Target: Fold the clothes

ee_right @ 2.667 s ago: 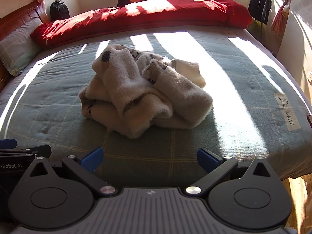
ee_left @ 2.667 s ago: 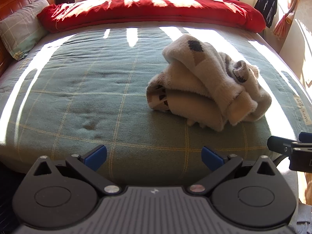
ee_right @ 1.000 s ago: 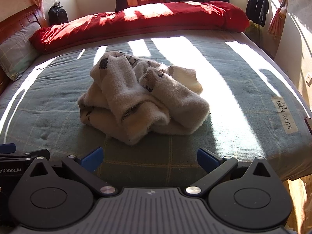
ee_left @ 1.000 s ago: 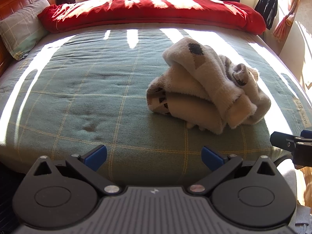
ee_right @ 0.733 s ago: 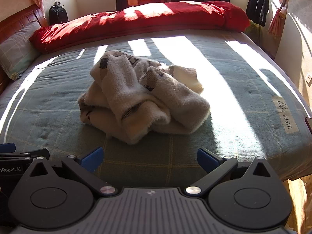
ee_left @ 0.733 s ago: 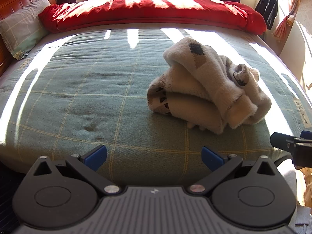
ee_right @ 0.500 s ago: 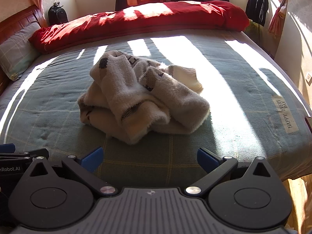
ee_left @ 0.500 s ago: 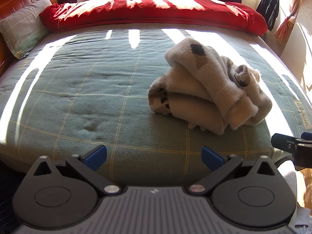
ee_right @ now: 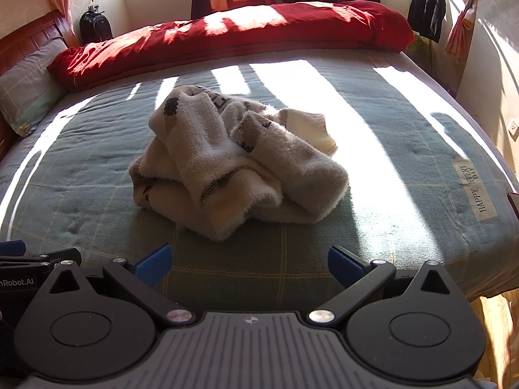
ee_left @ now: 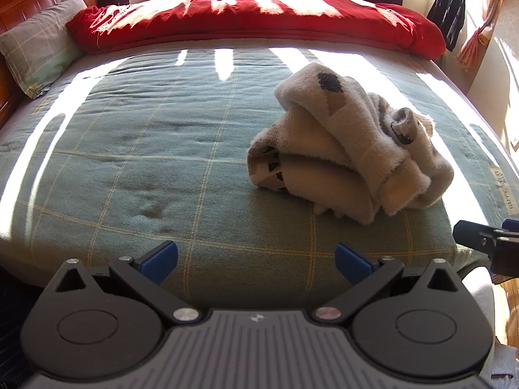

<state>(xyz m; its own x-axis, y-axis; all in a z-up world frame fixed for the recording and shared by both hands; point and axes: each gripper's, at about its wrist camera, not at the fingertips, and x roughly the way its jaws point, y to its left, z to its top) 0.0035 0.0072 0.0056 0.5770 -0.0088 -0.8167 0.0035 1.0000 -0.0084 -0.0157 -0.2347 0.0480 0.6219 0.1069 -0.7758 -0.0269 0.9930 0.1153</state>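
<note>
Strong sunlight fell in broad stripes across the bed [ee_right: 405, 123], blowing the green cover out to white where it struck, most harshly in the right wrist view. The cream garment [ee_right: 233, 165] was lit on its right side and threw a dark shadow toward the camera. The red quilt [ee_left: 256, 21] was dappled with bright patches. Both fisheye views bent the bed's edges and darkened the corners. Each claw body lay in shade, sharp and unblurred.
</note>
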